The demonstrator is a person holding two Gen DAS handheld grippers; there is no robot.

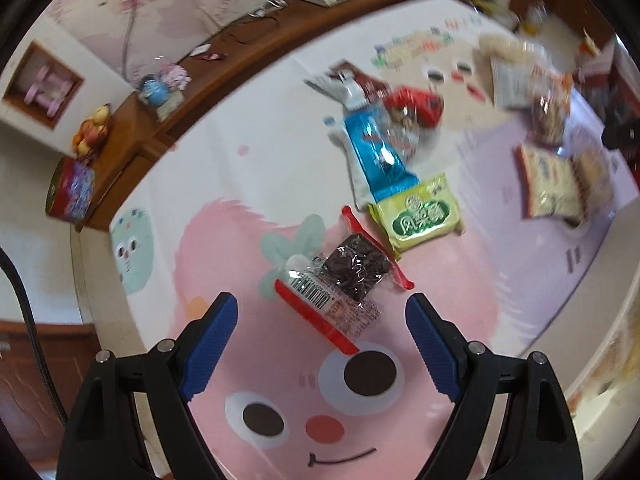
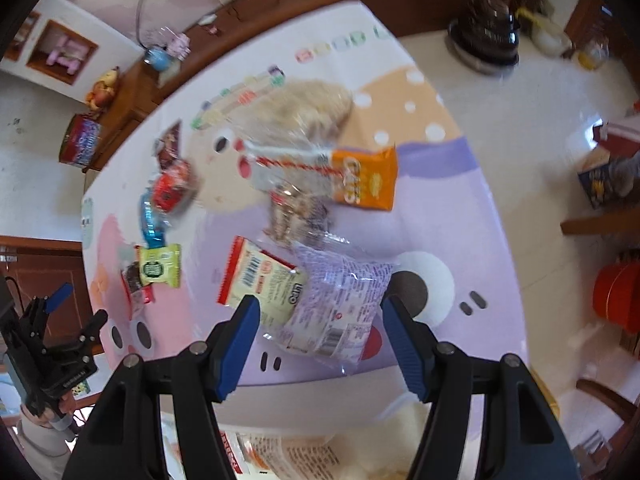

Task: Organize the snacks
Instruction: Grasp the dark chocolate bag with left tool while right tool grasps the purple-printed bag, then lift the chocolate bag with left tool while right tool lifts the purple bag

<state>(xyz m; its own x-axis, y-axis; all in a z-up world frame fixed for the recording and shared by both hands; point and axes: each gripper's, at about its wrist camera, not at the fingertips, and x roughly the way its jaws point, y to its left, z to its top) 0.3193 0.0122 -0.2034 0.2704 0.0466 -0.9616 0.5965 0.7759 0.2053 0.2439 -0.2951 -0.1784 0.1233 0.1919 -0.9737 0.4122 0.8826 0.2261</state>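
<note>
Snack packets lie scattered on a table with a cartoon cloth (image 1: 240, 184). My left gripper (image 1: 322, 302) hangs open just short of a clear red-edged packet of dark snack (image 1: 352, 276), not touching it. Beyond lie a green packet (image 1: 420, 216), a blue packet (image 1: 380, 156) and a red one (image 1: 416, 106). My right gripper (image 2: 322, 306) is open above a clear packet with purple print (image 2: 340, 304), its pads apart from it. A cream red-edged packet (image 2: 260, 280) lies beside that one, an orange packet (image 2: 366, 180) farther off. The left gripper (image 2: 80, 306) shows at the left edge.
A large clear bag of beige snacks (image 2: 304, 116) sits at the table's far side. A wooden sideboard (image 1: 160, 120) with a tin (image 1: 70, 194) runs behind the table. On the floor to the right stand a dark pot (image 2: 484, 36) and a red bucket (image 2: 618, 296).
</note>
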